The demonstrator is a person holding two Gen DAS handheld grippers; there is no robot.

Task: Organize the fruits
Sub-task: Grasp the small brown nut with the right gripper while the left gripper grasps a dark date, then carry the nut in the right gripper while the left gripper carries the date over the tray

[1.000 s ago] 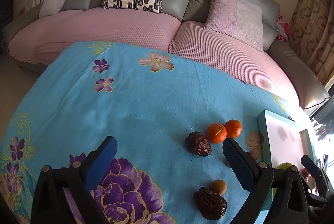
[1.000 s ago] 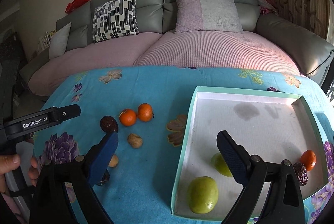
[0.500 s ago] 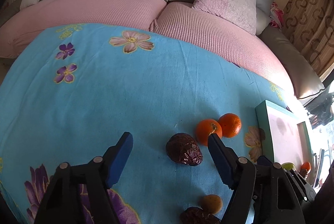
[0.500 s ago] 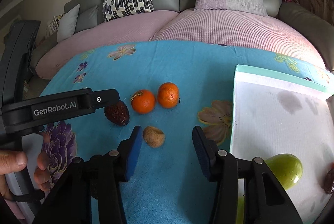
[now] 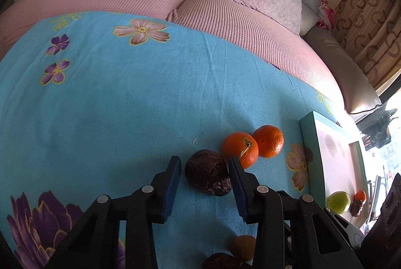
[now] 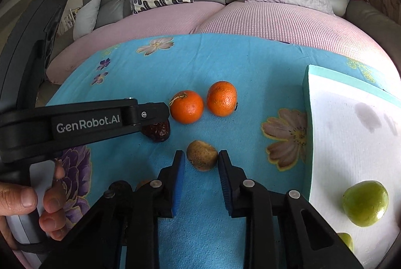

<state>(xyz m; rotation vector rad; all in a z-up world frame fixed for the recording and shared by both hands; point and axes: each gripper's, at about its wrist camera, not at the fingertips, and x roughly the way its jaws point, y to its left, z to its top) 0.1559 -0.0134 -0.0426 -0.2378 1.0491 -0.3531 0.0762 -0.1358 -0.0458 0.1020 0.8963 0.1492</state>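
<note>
A: As far as the tray (image 6: 307, 103) shows, we are partway through: a green fruit (image 6: 364, 203) lies inside it, with a small orange (image 5: 360, 195) and a dark date (image 5: 356, 208) at its near end in the left wrist view, and a sliver of a second green fruit at the bottom edge of the right view.

B: And on the blue flowered cloth (image 5: 112, 106) we have two tangerines (image 6: 186, 110) touching side by side, a dark wrinkled date (image 5: 208, 178), a tan lumpy fruit (image 6: 202, 154), and two more pieces low down, partly hidden.

A: Our left gripper (image 5: 204, 177) brackets the dark wrinkled date, fingers narrowed to either side; there is a thin gap on the left, and the right pad looks to be at the skin. We judge it not yet clamped.

B: Our right gripper (image 6: 201, 166) straddles the tan lumpy fruit likewise, partly open, gripping nothing.

A: The date's skin is glossy and creased, the tangerines pebbled, the tan fruit matte and rough. The tray is rigid, teal-rimmed, with a white floor that is faintly stained.
</note>
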